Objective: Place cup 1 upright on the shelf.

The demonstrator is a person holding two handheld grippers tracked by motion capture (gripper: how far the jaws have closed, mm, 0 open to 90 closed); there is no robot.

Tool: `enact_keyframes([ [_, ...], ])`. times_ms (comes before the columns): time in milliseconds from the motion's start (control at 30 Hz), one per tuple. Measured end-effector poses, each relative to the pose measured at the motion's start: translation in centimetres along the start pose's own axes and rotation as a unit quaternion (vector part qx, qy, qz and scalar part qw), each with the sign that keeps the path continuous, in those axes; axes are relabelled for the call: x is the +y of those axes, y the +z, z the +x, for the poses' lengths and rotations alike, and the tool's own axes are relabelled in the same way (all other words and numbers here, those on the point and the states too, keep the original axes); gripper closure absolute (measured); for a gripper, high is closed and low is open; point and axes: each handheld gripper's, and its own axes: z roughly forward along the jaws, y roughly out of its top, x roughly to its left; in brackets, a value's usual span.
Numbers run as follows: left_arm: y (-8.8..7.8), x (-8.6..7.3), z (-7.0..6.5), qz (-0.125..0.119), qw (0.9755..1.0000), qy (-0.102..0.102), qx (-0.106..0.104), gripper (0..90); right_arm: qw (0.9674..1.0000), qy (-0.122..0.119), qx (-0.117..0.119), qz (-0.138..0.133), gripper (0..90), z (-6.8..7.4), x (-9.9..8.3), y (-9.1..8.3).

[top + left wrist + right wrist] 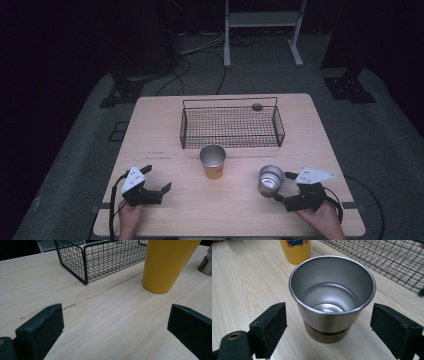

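- Right gripper (328, 332): black padded jaws open, either side of the steel cup (332, 296), not touching.
- Steel cup: upright on the surface (242, 285), near the yellow cup (213, 161); likely light, rigid, slick; grip mid-wall above its brown base.
- Left gripper (150, 186): open, empty.
- Wire basket (231, 125): behind.

Brushed metal, pale wood, black wire

The steel cup (332, 293) has a satin sheen and a wooden base; the table (105, 322) is matt, light-grained wood; the basket (231, 125) is thin dark wire.
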Motion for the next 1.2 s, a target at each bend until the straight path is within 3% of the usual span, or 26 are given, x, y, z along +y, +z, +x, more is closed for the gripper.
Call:
enact_keyframes([
  [533,0.0,0.0,0.0,0.001,1.0000,0.001,0.000,0.0,0.9999,-0.003,-0.005,0.013,12.2,-0.2,0.8,1.8],
  [1200,0.0,0.0,0.0,0.001,1.0000,0.001,0.000,0.0,0.9990,-0.025,-0.003,0.036,14.8,-0.1,2.1,2.8],
])
